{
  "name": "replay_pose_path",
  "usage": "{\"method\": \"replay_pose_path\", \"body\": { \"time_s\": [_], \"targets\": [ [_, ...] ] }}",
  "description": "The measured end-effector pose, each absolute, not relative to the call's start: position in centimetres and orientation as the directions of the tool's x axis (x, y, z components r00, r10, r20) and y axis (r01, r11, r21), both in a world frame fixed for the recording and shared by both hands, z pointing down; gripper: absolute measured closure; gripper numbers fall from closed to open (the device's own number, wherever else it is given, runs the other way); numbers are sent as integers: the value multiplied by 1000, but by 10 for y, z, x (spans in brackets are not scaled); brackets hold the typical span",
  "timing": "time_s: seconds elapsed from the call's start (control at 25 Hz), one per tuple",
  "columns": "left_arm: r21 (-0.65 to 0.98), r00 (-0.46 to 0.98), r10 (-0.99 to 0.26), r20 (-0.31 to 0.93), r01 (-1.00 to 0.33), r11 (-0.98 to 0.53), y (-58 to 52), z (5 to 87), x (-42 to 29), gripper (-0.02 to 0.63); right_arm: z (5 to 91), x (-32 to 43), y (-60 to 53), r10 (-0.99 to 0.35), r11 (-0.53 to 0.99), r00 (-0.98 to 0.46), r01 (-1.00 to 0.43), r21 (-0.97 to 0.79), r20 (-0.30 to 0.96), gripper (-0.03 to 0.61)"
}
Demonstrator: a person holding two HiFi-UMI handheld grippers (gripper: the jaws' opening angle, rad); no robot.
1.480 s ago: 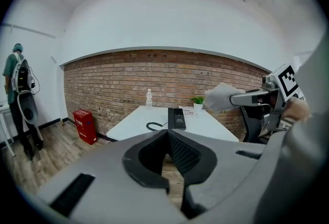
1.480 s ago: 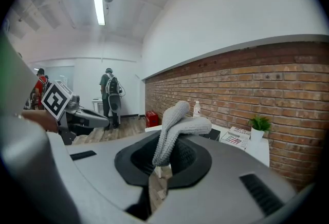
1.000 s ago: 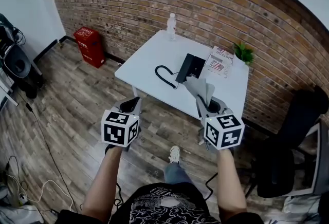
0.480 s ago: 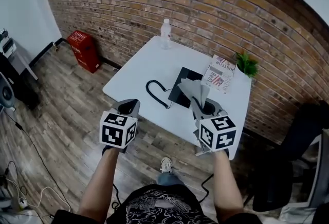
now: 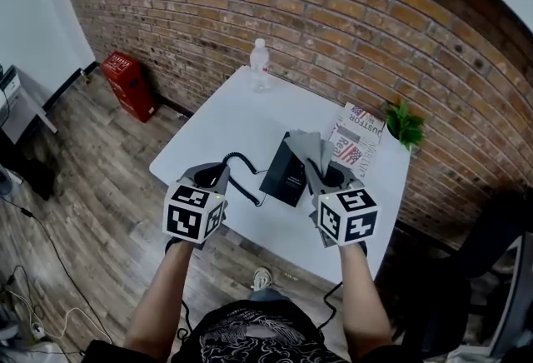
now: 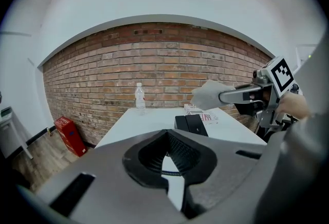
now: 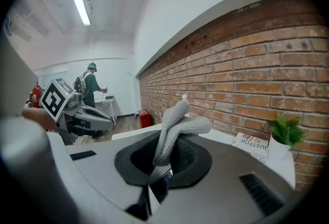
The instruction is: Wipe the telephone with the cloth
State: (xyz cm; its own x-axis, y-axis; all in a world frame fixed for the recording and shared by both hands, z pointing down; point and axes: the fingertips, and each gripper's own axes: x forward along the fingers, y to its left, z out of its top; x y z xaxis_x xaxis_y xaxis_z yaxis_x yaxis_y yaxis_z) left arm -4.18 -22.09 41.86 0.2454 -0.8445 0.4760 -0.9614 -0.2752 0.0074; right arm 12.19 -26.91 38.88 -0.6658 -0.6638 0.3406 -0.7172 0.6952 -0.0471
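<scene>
So, my right tool (image 5: 321,171) is clamped on the grey knitted cloth (image 5: 305,145), and the left tool (image 5: 212,176) is closed, empty. With the black desk telephone (image 5: 286,176) just ahead on the white bench (image 5: 223,121), I'd lower slowly and press lightly.

Office-type room: brick wall (image 5: 250,12), wood-plank floor (image 5: 92,178), white table (image 5: 216,128) with desk telephone (image 5: 287,174), potted plant (image 5: 405,121), water bottle (image 5: 259,63); black chair (image 5: 454,286) alongside

I see the telephone (image 5: 286,176) central on the table (image 5: 218,124), bottle (image 5: 259,66) behind it, magazine (image 5: 360,135) and plant (image 5: 405,121) to its right.
</scene>
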Motion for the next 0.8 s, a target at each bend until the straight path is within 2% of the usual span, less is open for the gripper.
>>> {"method": "replay_pose_path", "body": {
  "time_s": [0.56,0.8],
  "targets": [
    [13,239,-825,512,-962,-271,-268,440,-48,609,424,107,-348,-645,683,-662,-723,-100,383,568],
    [36,296,-804,515,-945,-324,-275,451,-64,609,438,92,-363,-661,653,-624,-752,-89,417,568]
  ]
}}
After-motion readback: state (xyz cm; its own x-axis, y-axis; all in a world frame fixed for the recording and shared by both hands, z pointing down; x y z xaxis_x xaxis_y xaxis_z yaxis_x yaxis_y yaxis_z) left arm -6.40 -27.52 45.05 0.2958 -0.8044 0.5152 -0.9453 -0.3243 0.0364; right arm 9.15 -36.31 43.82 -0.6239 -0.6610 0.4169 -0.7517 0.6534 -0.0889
